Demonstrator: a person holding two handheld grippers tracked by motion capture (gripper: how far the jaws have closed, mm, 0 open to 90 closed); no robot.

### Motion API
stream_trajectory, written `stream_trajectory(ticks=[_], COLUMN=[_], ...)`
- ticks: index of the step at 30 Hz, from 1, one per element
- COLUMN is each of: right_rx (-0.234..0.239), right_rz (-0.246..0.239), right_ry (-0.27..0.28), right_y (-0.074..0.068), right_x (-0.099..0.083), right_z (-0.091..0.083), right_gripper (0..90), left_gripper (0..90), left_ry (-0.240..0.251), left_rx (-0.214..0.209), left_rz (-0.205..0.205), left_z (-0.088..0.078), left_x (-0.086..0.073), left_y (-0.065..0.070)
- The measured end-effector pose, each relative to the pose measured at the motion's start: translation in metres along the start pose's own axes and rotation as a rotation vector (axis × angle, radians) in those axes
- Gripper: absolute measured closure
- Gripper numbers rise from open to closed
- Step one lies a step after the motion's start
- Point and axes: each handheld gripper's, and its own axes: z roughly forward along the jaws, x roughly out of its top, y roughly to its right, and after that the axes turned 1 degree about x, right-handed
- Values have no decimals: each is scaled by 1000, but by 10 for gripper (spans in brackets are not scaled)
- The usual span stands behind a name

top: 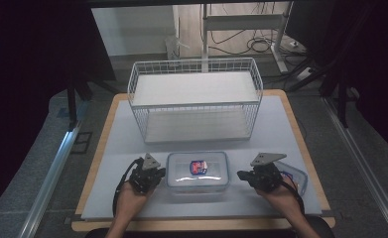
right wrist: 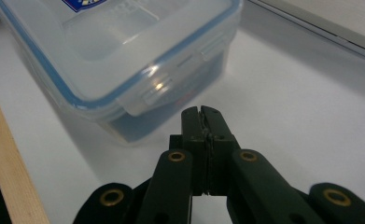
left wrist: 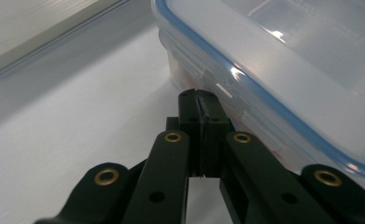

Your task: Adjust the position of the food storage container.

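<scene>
A clear plastic box [top: 197, 171] with a blue-sealed lid and a red and blue label sits at the near middle of the white table. My left gripper [top: 162, 173] is at the box's left side and my right gripper [top: 241, 174] at its right side. In the left gripper view the gripper [left wrist: 200, 95] is shut and empty, its tip up against the side latch of the box [left wrist: 283, 60]. In the right gripper view the gripper [right wrist: 202, 112] is shut and empty, just short of the out-turned latch flap [right wrist: 161, 86] on the box [right wrist: 124, 46].
A white wire basket [top: 194, 105] stands behind the box, towards the table's far edge. A second clear, blue-rimmed piece [top: 296, 174] lies behind my right hand. The wooden table edge [right wrist: 7, 177] runs close by the box.
</scene>
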Motion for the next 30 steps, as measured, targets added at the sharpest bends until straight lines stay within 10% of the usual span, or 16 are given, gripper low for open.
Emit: stream_trajectory(ticks=[6,12,23,30], right_rx=[-18,-45,-38,38], right_rz=[-3,-20,-84,-91], right_ry=[1,23,19,47], right_y=[3,5,2,3], right_x=[-2,-4,-12,-13], right_z=[-3,-14,-20,-17], right_gripper=[879,831,391,164], left_gripper=[885,635,162,31], left_ry=[2,70,111,94], left_rx=[-7,-7,-38,-34], left_rz=[33,7,-52,16], left_z=[3,-24,-43,-42], left_x=[5,-7,-29,-35], left_y=[8,1,5,14])
